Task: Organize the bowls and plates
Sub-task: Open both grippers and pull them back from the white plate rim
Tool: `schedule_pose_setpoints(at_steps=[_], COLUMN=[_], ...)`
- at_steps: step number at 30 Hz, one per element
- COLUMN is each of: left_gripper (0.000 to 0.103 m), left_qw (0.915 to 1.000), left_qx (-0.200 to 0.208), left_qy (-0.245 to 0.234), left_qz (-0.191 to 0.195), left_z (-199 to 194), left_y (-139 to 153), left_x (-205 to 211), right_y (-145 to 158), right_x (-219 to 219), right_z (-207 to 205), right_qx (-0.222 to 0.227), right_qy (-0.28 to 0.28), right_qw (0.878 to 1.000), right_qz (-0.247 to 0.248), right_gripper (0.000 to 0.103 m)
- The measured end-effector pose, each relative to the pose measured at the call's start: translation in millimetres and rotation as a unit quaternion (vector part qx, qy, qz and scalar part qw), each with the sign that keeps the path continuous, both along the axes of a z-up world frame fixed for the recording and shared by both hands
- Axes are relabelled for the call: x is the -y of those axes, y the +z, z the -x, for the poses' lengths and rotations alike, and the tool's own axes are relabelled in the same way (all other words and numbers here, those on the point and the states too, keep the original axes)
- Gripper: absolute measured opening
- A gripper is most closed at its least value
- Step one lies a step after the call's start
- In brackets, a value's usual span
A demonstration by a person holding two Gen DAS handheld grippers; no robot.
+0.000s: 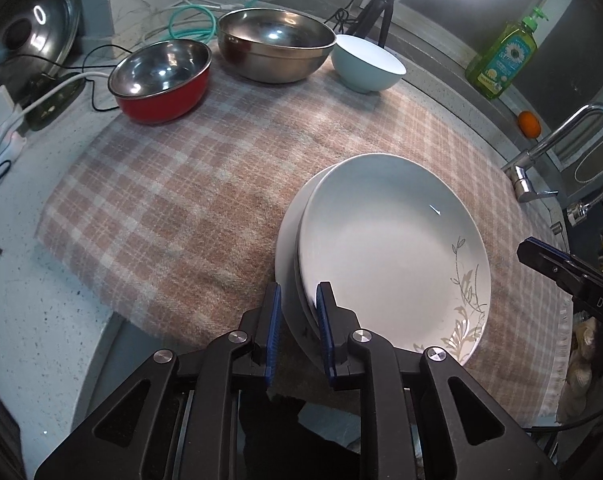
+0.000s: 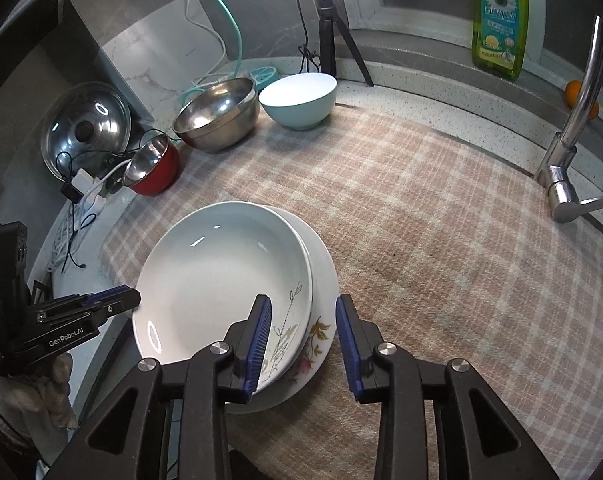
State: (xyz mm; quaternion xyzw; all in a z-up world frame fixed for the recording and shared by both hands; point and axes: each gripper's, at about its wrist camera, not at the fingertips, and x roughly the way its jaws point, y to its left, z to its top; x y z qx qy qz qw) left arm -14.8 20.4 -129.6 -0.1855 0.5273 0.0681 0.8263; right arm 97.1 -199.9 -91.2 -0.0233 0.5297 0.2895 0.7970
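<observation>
A stack of white plates (image 1: 389,248) with leaf patterns lies on the plaid cloth (image 1: 189,200); it also shows in the right wrist view (image 2: 221,280). My left gripper (image 1: 298,312) is open, its fingers straddling the stack's near-left rim. My right gripper (image 2: 303,328) is open, its fingers straddling the stack's right rim. At the back stand a red bowl (image 1: 161,80), a large steel bowl (image 1: 275,48) and a pale blue bowl (image 1: 367,62). The bowls also show in the right wrist view: red bowl (image 2: 155,168), steel bowl (image 2: 217,114), blue bowl (image 2: 299,100).
A faucet (image 2: 569,152) stands at the right by the sink. A green soap bottle (image 2: 499,20) and an orange (image 2: 575,94) sit on the back ledge. A pot lid (image 2: 85,128), power strip and cables (image 2: 85,192) lie at left. A tripod (image 2: 329,40) stands behind the bowls.
</observation>
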Motion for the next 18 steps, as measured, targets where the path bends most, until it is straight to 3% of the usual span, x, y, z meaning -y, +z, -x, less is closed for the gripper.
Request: schedule_pose_setpoints(at_steps=[18], left_gripper=[0.018], left_qw=[0.9985], left_qx=[0.013], left_qy=[0.051], left_qz=[-0.016], left_z=[21.1], left_y=[5.8], left_x=[-20.2], right_y=[14.9], right_x=[35.9], right_z=[5.5], right_qx=[0.011], right_qy=[-0.035], right_qw=[0.999], right_qz=[-0.038], right_gripper=[0.033])
